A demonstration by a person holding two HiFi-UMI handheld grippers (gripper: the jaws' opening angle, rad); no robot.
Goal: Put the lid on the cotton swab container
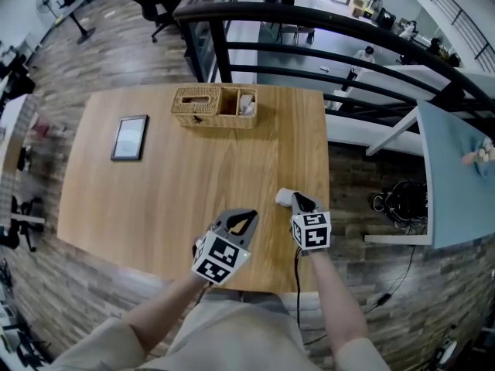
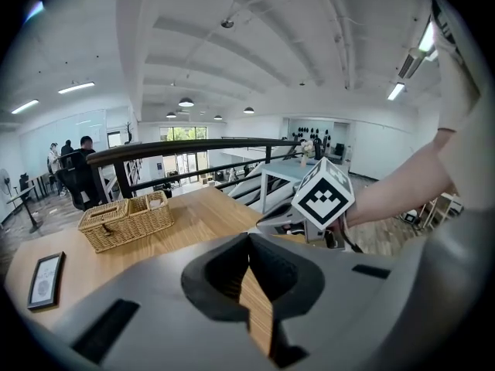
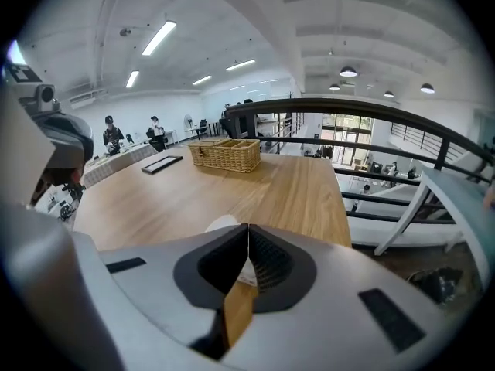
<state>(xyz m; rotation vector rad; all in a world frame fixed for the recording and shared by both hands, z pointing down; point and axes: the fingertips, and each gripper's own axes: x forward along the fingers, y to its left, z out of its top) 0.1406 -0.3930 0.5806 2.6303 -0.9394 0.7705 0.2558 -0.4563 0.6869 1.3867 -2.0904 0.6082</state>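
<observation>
Both grippers hang low over the near edge of the worktop (image 1: 155, 207), right in front of the person. The left gripper (image 1: 249, 215) has its jaws pressed together at the tips, with only bare wood showing through the gap behind them, so it holds nothing. My read is that it's parked there to keep out of the way.

The right gripper (image 1: 298, 199) is the same: its jaws meet at the tips and nothing is pinched between them. Its nose points at a small white piece (image 1: 284, 197) lying on the wood toward the near right corner, just at the jaw tips. I take that for the cotton swab container or its lid, but it's too small to tell which, and I can't make out a second part anywhere.

Nothing looks fitted yet. That right gripper would have to open up before it could take the piece.

A wicker basket (image 1: 214, 107) sits mid-way along the far edge and a dark frame (image 1: 130, 137) lies toward the left edge, both well apart from the action.
</observation>
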